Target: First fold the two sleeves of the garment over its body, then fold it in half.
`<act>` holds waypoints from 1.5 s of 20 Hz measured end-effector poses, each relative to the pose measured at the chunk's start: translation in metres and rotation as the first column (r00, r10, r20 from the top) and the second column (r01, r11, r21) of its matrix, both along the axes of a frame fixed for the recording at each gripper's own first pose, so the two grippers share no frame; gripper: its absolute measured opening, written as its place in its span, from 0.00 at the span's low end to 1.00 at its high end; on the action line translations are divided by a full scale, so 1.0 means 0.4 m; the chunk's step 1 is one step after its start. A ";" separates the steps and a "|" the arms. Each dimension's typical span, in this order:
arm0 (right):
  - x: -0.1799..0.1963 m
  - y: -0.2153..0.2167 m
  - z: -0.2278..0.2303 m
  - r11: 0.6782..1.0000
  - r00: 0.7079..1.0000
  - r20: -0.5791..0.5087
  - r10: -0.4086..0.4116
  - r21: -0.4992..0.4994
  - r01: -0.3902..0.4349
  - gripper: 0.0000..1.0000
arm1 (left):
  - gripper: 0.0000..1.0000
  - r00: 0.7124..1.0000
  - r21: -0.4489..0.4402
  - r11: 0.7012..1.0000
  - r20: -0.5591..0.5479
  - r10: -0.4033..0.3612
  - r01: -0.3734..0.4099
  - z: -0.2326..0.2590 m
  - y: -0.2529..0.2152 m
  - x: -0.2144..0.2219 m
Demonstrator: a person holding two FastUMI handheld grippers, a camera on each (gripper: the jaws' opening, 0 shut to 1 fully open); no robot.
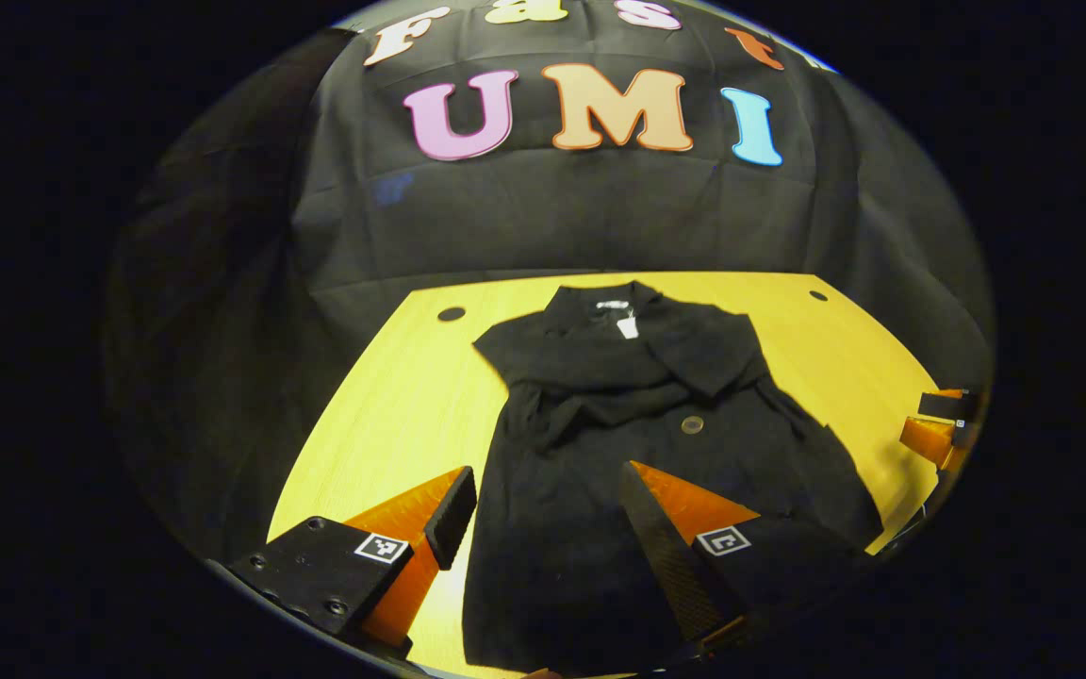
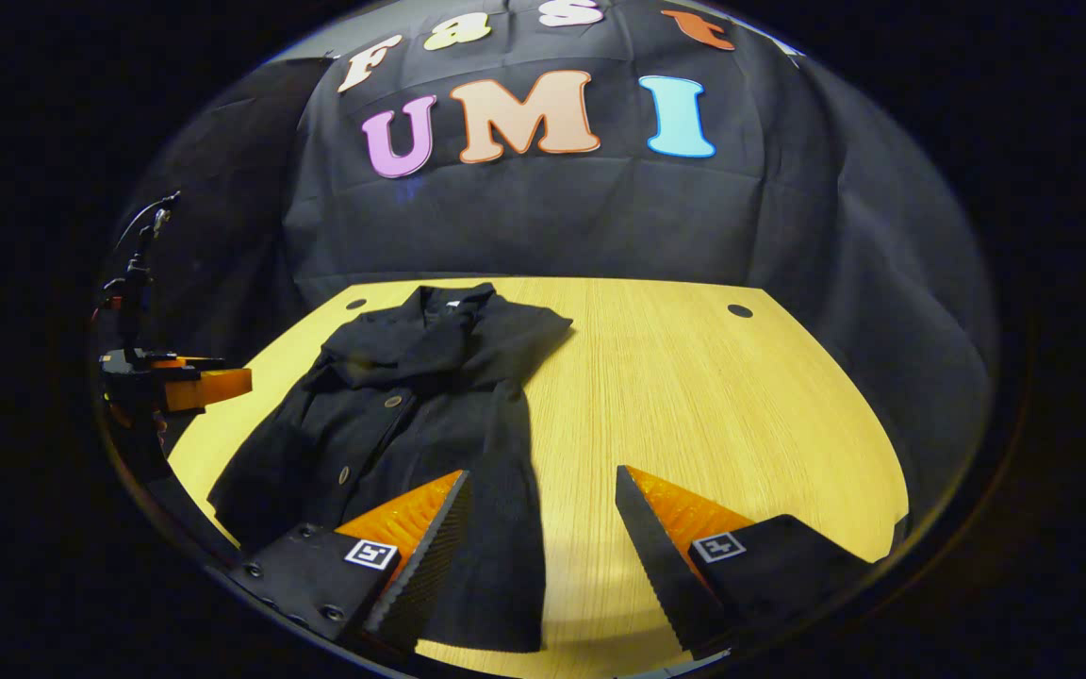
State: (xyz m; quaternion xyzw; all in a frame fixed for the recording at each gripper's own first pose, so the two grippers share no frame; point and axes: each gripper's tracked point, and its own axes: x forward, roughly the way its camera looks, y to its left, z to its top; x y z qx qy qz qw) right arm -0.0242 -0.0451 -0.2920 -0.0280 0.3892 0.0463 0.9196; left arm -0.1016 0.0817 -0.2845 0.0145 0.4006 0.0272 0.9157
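Observation:
A black buttoned garment [image 1: 637, 443] lies flat on the yellow table [image 1: 392, 396], collar at the far end, both sleeves folded across its chest. My left gripper [image 1: 548, 505] hovers open above the garment's near hem, its left finger over bare table and its right finger over the cloth. In the right gripper view the garment [image 2: 411, 415] lies at the left. My right gripper [image 2: 543, 514] stands open over its near right corner, nothing between the fingers. The other gripper appears at the far right edge [image 1: 941, 429] of the left gripper view and at the left edge [image 2: 175, 382] of the right gripper view.
The table has small dark holes near its far corners [image 1: 451, 313] [image 2: 739, 310]. A wide stretch of bare tabletop [image 2: 713, 405] lies to the right of the garment. A thin dark stand [image 2: 138, 273] rises behind the gripper at the left edge of the right gripper view.

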 end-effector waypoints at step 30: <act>-0.259 0.130 -0.231 0.999 0.986 -0.162 0.027 -0.040 -0.034 0.14 | 0.39 0.976 -0.138 0.985 -0.176 -0.125 0.101 -0.189 -0.008 -0.299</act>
